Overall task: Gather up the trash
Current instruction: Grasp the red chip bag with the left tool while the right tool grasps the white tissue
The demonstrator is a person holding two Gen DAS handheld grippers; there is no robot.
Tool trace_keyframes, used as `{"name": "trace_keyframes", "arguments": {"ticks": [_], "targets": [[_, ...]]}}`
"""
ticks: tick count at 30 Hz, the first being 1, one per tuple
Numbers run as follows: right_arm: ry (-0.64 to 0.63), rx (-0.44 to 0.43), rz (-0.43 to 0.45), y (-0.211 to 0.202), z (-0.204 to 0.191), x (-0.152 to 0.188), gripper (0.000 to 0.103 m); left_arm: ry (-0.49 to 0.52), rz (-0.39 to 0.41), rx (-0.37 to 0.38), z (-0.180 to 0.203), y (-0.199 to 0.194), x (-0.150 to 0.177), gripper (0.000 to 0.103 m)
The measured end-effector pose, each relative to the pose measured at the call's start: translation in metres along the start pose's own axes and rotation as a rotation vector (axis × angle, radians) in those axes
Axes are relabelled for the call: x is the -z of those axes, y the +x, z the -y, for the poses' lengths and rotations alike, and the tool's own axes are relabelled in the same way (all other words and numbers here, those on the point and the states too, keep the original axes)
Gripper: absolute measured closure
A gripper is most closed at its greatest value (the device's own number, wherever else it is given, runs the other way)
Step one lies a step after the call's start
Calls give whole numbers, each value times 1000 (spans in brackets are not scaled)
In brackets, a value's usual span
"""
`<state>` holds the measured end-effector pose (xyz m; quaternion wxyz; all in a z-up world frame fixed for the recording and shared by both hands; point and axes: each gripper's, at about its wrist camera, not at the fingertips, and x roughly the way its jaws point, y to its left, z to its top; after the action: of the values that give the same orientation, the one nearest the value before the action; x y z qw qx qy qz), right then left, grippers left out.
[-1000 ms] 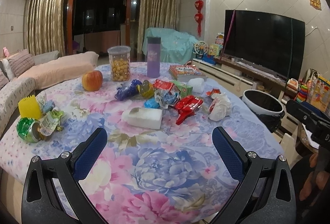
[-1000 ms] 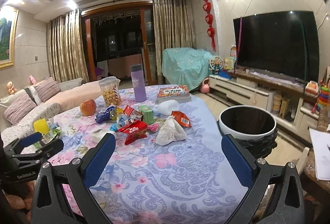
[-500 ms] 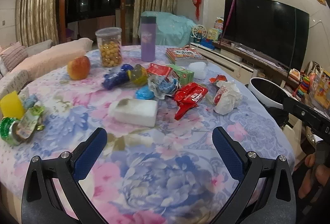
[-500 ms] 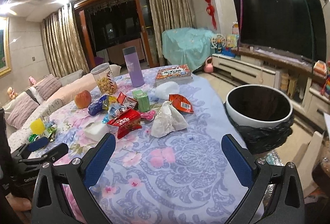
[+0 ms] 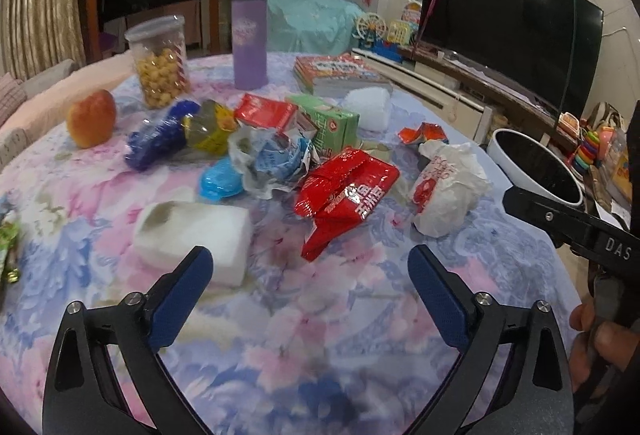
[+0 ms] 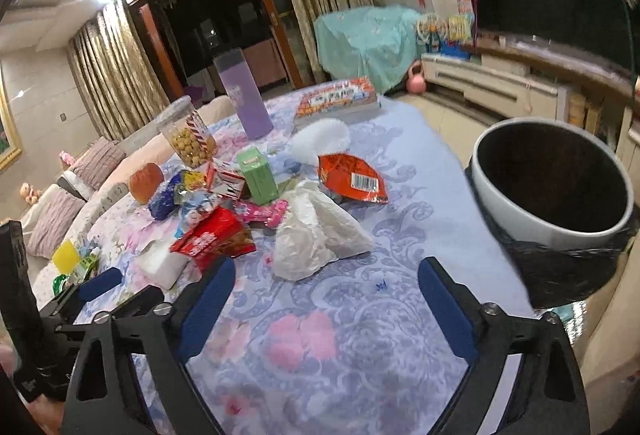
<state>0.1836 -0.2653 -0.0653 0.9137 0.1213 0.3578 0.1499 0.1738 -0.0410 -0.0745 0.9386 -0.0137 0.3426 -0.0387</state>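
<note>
Trash lies in a heap on the floral tablecloth (image 5: 320, 335): a red wrapper (image 5: 348, 195), a crumpled white paper bag (image 5: 444, 191), a green carton (image 5: 332, 123), a blue wrapper (image 5: 160, 139) and a white block (image 5: 192, 231). My left gripper (image 5: 308, 267) is open and empty, just short of the red wrapper and the white block. My right gripper (image 6: 328, 275) hovers just short of the white paper bag (image 6: 316, 235); its jaws are closing with nothing between them. An orange snack bag (image 6: 354, 179) lies beyond. The white bin (image 6: 552, 179) with a black liner stands off the table's right edge.
At the back of the table are an apple (image 5: 92, 119), a jar of snack balls (image 5: 160, 71), a purple bottle (image 5: 250, 39) and books (image 5: 336, 75). More wrappers and a yellow piece (image 6: 66, 255) lie at the left. A TV (image 5: 508, 31) fills the right wall.
Both grippers have moved forward and down toward the trash heap, which now looks larger and closer. The right gripper's jaws stand a little narrower than before.
</note>
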Motion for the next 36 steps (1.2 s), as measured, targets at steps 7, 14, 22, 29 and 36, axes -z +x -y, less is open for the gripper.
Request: {"name": "trace_keyframes", "arguments": {"ticks": [7, 14, 22, 29, 36], "targets": [[8, -39, -85, 38, 7, -11, 26, -8, -44, 21, 2, 31, -15, 9], [28, -92, -99, 52, 12, -13, 57, 9, -124, 100, 5, 52, -17, 85], [45, -127, -92, 34, 17, -6, 103, 40, -75, 141, 15, 28, -9, 98], [30, -126, -70, 17, 11, -4, 98, 38, -62, 148, 19, 8, -4, 99], [10, -136, -48, 24, -5, -19, 39, 14, -50, 106, -1, -3, -1, 99]]}}
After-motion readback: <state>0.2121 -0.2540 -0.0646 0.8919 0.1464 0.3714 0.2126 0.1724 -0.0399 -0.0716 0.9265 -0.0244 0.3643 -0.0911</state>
